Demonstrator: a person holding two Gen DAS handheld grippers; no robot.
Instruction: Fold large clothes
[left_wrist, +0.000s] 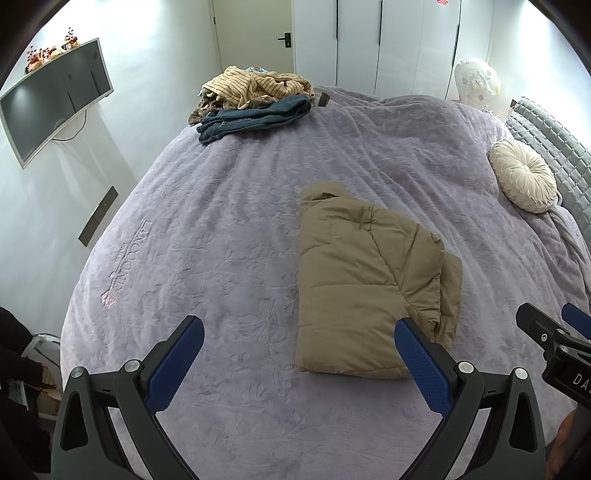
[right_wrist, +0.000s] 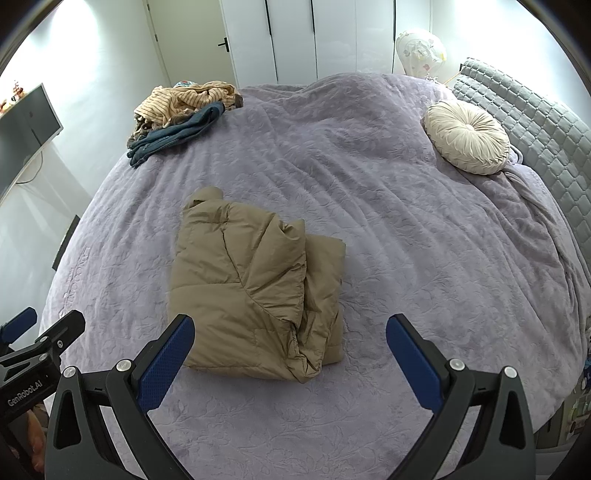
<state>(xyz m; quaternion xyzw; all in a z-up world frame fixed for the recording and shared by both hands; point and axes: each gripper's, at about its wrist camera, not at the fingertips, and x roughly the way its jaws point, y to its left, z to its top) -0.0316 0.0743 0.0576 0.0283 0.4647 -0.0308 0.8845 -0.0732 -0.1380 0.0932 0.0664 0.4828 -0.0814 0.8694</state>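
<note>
A tan puffer jacket (left_wrist: 365, 280) lies folded into a compact rectangle on the lilac bedspread (left_wrist: 221, 221); it also shows in the right wrist view (right_wrist: 251, 291). My left gripper (left_wrist: 299, 332) is open and empty, held above the bed just short of the jacket's near edge. My right gripper (right_wrist: 290, 332) is open and empty, hovering over the jacket's near edge. Each gripper shows at the edge of the other's view: the right one (left_wrist: 554, 332) and the left one (right_wrist: 37, 332).
A pile of clothes, striped beige (left_wrist: 255, 86) and blue denim (left_wrist: 255, 118), lies at the bed's far left corner (right_wrist: 177, 118). A round cream cushion (right_wrist: 467, 136) rests by the grey quilted headboard (right_wrist: 535, 122). A TV (left_wrist: 51, 99) hangs on the left wall.
</note>
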